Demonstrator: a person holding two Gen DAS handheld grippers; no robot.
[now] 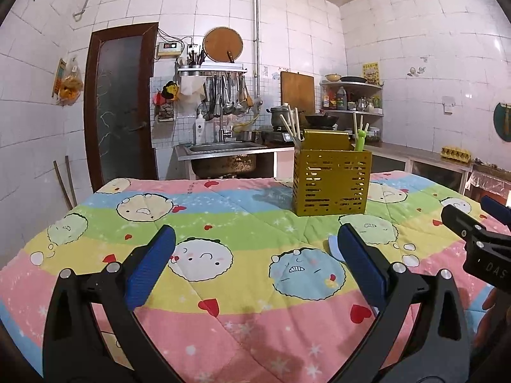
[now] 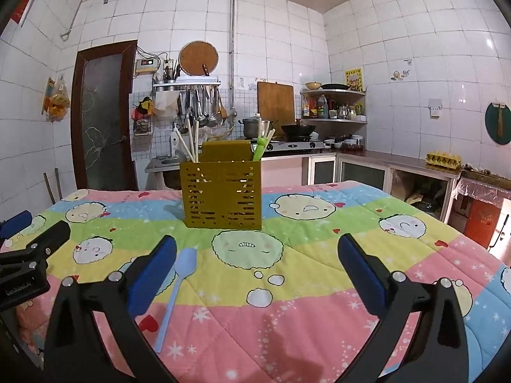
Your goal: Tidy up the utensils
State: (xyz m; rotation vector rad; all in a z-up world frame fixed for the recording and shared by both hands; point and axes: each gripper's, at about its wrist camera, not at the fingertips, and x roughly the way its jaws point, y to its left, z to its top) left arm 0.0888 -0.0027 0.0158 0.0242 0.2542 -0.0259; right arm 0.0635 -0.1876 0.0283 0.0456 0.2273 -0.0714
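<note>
Utensil holder [image 2: 221,191] stands on a cartoon-print quilt [image 2: 303,274] in a white-tiled kitchen, ahead of both grippers. A pale blue spoon [image 2: 177,290] lies flat just beside the right gripper's [image 2: 257,274] left finger. The left gripper [image 1: 255,271] and the right one gape wide, empty. The holder is gold, slotted, with chopsticks [image 2: 191,142] inside.

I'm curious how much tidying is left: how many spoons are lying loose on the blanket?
1. A blue spoon lies on the blanket in front of the yellow holder, beside the right gripper's left finger. Others could be hidden behind the fingers.
</note>
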